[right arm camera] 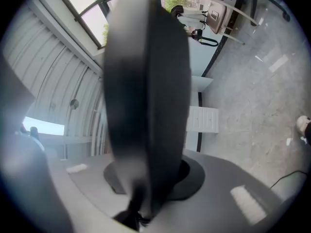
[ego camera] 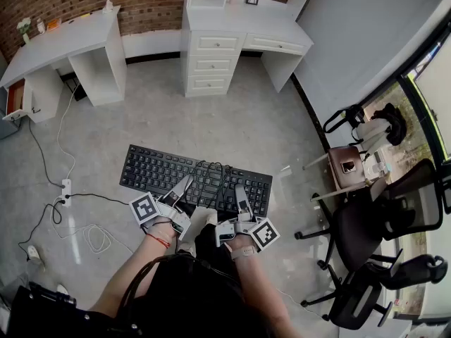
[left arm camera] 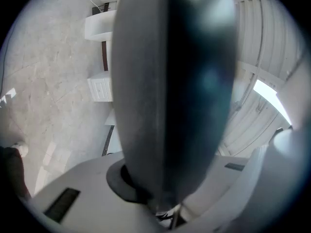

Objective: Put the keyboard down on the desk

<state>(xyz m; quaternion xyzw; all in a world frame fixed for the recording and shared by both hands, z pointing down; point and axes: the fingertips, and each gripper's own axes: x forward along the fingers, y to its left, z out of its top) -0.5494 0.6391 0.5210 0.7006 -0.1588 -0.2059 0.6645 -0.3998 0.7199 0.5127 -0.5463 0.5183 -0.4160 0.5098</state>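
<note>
Showing black full-size kbd [ego camera: 158,169]; cord [ego camera: 215,172] looped on top.

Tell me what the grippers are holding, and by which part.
Both hold the black keyboard by its near long edge: the left gripper near the middle, the right gripper nearer the right end.

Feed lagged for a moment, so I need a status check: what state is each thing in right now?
keyboard: held up in the air, not set down.
left gripper: shut on the keyboard's near edge.
right gripper: shut on the keyboard's near edge.
keyboard cable: looped on top of the keys.
desk drawers: all closed.
</note>
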